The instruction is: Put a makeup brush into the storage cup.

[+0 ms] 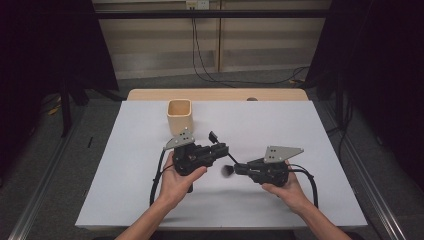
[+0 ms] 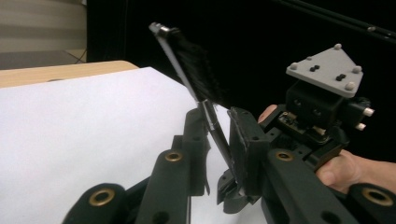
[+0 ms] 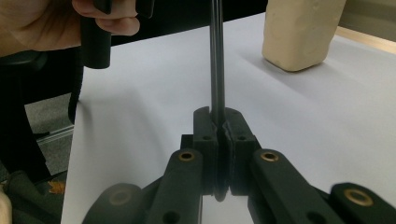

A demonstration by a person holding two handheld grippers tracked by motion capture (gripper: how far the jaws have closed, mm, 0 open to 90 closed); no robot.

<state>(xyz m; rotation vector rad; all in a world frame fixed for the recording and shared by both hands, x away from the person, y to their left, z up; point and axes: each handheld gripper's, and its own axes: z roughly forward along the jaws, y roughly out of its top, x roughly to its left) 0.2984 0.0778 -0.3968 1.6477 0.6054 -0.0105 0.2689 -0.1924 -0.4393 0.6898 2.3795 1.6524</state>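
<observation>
Black brush (image 2: pixel 205 100) hangs between both grippers, mid-table: right gripper (image 3: pixel 219 128) clamps its handle, left gripper (image 2: pixel 217 135) pinches the stem. Pull unevenly and it could twist free, missing the cup (image 1: pixel 179 116).

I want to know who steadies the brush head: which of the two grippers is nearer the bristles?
The left gripper: its jaws flank the brush just below its bristles, while the right gripper is shut on the handle's far end.
</observation>
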